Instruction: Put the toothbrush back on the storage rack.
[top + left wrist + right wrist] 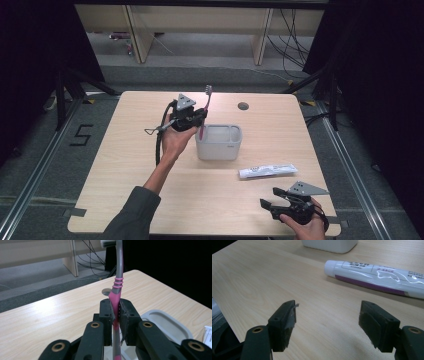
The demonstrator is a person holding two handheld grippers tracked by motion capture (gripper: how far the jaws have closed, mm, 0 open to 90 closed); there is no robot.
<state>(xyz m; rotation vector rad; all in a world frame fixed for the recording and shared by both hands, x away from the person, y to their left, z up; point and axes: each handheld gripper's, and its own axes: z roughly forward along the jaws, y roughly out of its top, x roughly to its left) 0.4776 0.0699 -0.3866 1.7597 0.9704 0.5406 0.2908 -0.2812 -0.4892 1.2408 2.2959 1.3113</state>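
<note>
Currently the left gripper is clamped on the pink toothbrush, held upright, bristles up, its lower end inside the left compartment of the white holder mid-table. Right gripper rests near the table's front edge, jaws spread, nothing between them; toothpaste tube lies just beyond it.

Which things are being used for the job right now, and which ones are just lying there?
In use:
- pink toothbrush, held upright in the left hand-held gripper
- white holder, with the toothbrush's lower end at its left compartment

Just lying about:
- toothpaste tube, flat on the table
- right hand-held gripper, open and holding nothing
</note>
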